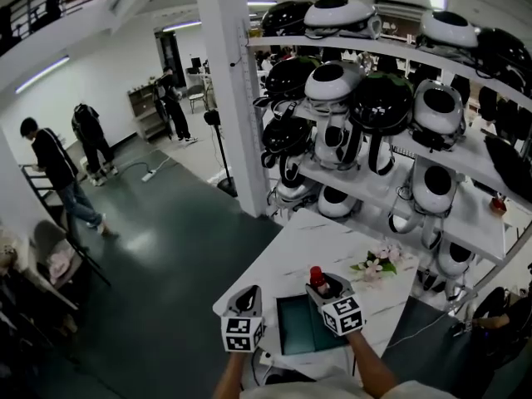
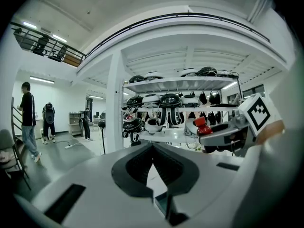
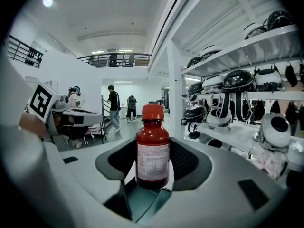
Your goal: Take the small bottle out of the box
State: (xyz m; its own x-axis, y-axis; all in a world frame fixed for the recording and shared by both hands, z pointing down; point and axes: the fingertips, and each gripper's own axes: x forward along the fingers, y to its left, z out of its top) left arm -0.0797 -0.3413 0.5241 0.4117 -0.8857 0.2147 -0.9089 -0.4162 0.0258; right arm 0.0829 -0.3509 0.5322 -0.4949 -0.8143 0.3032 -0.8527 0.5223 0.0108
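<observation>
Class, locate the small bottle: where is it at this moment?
Low right in the head view, the small bottle stands upright between the right gripper's jaws, just above the green box on the white table.

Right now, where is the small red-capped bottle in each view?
Head view: small bottle low centre, in the right claw.
Left gripper view: small bottle right of centre, same claw.
Right gripper view: small bottle dead centre, between the claw's pads.
Shared landmark: the helmet shelves.
</observation>
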